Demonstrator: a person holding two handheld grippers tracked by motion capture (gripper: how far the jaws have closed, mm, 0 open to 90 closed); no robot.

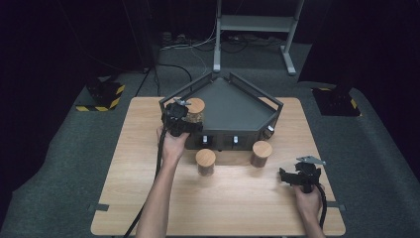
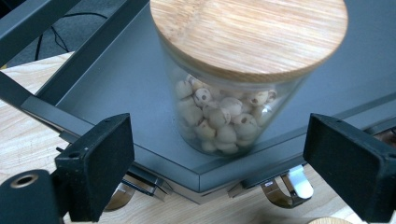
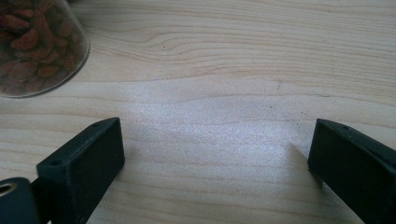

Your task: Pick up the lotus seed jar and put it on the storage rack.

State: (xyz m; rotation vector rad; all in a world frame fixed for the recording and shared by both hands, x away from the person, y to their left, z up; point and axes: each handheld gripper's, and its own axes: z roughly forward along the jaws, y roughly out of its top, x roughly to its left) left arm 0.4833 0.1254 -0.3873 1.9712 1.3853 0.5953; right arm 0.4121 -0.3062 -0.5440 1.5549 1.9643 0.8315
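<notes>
While one lidded jar [image 1: 195, 112] stands on the grey tray [image 1: 233, 106] beyond the left gripper [image 1: 177, 119], two jars wait on the table [image 1: 148, 198]: one of three placed, I judge. Left gripper view: jaws spread, jar ahead, unpinched. Right gripper view: jaws spread, nothing between.
</notes>
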